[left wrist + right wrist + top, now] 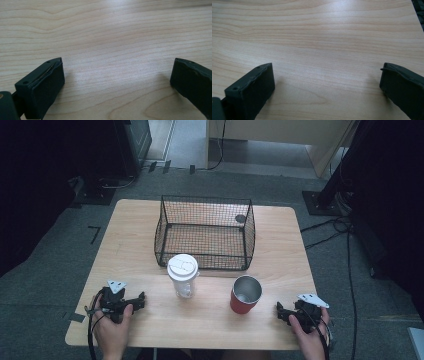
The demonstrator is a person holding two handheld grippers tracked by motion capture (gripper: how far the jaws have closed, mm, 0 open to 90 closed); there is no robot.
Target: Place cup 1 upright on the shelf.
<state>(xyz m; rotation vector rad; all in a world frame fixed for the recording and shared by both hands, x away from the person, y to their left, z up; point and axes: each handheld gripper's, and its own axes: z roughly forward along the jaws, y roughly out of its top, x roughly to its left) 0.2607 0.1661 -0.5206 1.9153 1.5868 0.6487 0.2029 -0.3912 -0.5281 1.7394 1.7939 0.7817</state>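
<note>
Cups point(183, 275) show from above; tool point(117, 82) views show bare table point(112, 37).

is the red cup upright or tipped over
Upright: the red cup stands on its base on the table, its round open mouth facing up with the silver inside showing.

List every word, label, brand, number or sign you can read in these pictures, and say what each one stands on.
No text can be read anywhere.
Raised marks on the white lid of the clear cup: too small and blurred to read.
Red cup, wire basket, wooden table: no lettering shows.
Left gripper and right gripper, jaws open: no label shows.
</note>
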